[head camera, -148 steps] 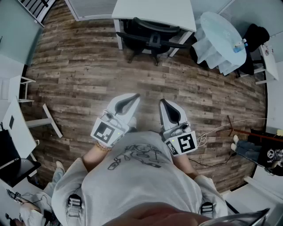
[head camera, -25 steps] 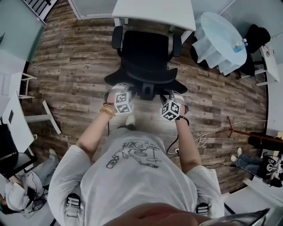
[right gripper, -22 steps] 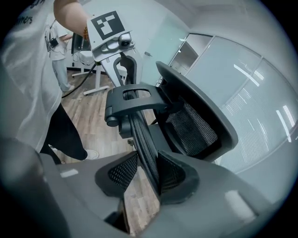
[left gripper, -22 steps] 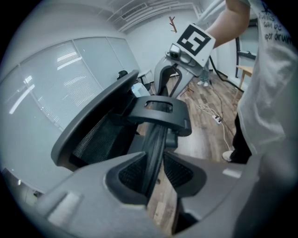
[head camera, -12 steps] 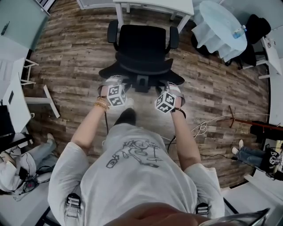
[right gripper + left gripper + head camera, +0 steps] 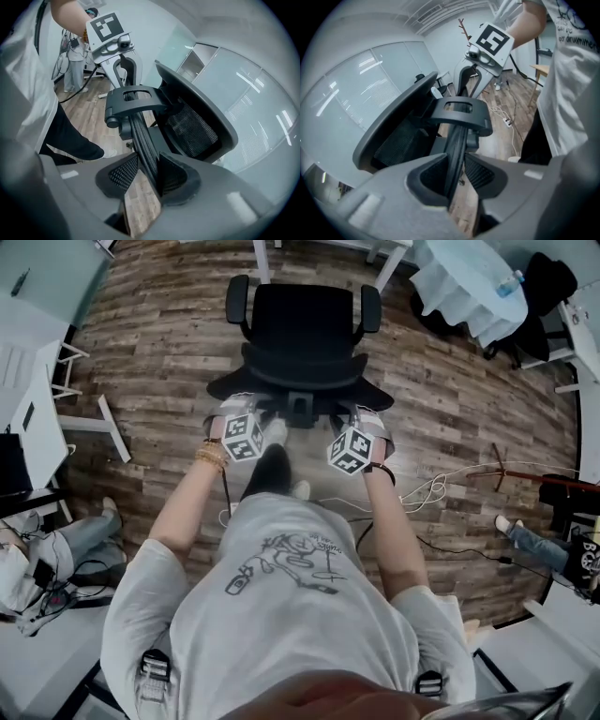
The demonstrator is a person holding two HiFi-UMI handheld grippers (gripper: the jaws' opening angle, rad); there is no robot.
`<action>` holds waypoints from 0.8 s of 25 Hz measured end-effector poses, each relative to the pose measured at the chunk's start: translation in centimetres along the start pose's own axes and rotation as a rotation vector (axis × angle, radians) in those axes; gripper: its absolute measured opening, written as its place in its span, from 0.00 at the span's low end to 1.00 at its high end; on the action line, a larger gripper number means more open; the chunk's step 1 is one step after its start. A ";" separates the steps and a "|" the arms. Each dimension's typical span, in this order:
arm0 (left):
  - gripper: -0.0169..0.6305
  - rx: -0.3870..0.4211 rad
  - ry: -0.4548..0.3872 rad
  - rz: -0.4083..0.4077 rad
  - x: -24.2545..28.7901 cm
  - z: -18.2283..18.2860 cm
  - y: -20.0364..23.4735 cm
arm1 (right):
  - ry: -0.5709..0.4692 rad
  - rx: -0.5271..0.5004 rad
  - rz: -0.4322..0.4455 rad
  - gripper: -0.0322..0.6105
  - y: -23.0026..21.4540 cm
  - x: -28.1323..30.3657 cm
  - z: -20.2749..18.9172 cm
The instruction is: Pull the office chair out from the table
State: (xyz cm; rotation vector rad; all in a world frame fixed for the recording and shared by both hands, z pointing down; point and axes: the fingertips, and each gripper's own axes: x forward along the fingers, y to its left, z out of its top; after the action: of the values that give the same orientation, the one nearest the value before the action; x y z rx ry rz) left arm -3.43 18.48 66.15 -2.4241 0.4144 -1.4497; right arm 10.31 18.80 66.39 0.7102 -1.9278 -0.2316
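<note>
The black office chair [image 6: 305,329] stands on the wood floor, with only the white legs of the table [image 6: 257,251] showing beyond it at the top edge. My left gripper [image 6: 246,411] clamps the left side of the chair's backrest rim [image 6: 300,390], and my right gripper [image 6: 362,418] clamps the right side. In the left gripper view the thin black rim [image 6: 457,140] runs between the pads of the left gripper [image 6: 457,171]. In the right gripper view the rim [image 6: 140,136] lies between the pads of the right gripper [image 6: 146,171], whose jaws are opening slightly.
A round table with a pale cloth [image 6: 469,282] stands at the upper right. Cables [image 6: 431,493] trail over the floor by my right side. A white desk [image 6: 28,418] lines the left wall, and a person [image 6: 47,549] sits on the floor below it.
The chair has rolled away from the table towards me, and the table has slid out of the top of the view. Both grippers kept their hold on the backrest rim as I stepped back.
</note>
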 end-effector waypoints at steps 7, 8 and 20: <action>0.21 -0.005 0.000 0.004 -2.6 0.2 -5.8 | -0.012 -0.007 0.003 0.27 5.4 -3.5 -0.5; 0.21 -0.004 0.000 0.002 -3.0 0.1 -6.6 | -0.012 -0.007 0.005 0.27 6.2 -3.9 -0.5; 0.21 0.013 -0.014 -0.004 -7.6 -1.7 -13.8 | -0.003 -0.005 0.004 0.27 14.1 -7.9 0.9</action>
State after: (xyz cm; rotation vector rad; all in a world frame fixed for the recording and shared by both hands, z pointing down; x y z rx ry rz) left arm -7.00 33.90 66.10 -2.4247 0.3954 -1.4316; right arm 6.66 34.61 66.39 0.7036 -1.9302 -0.2349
